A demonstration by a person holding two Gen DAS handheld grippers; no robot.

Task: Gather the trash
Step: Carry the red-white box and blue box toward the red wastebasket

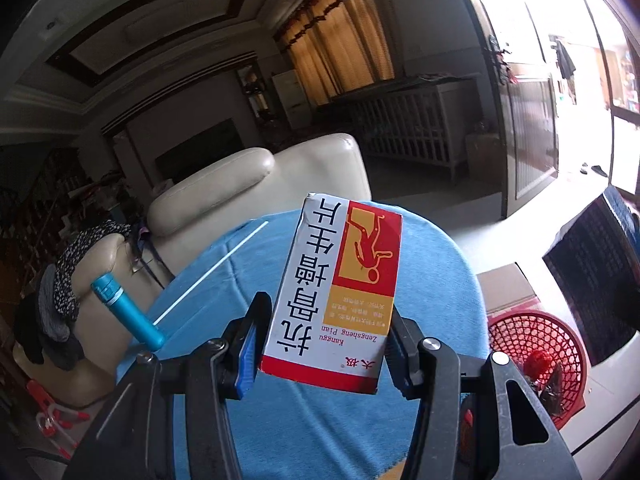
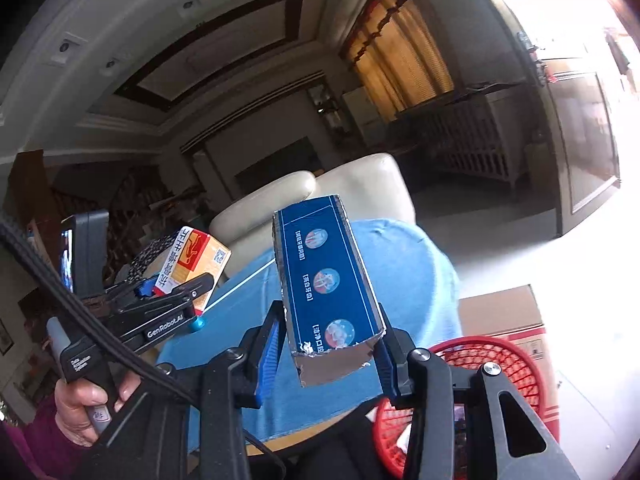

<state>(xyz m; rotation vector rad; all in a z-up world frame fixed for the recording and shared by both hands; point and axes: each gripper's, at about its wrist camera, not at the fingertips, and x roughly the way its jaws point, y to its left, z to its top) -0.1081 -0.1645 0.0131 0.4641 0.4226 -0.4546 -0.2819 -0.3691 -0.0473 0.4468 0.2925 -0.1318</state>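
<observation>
1. Left wrist view showed my left gripper (image 1: 320,344), fingers clamped on the medicine box (image 1: 336,292), lifted above the blue-clothed counter (image 1: 432,280).
2. My right gripper (image 2: 328,356) pinched the dark blue carton (image 2: 328,280) likewise.
3. I judged both were held aloft for dropping into the red basket (image 2: 500,364) beside the counter.

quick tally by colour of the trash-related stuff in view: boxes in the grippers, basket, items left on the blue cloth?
White, red and orange: 1, medicine box in left gripper
Dark blue: 1, long box in right gripper
Red: 1, basket
Light blue: 1, tube
White: 1, thin stick
Total: 5
</observation>
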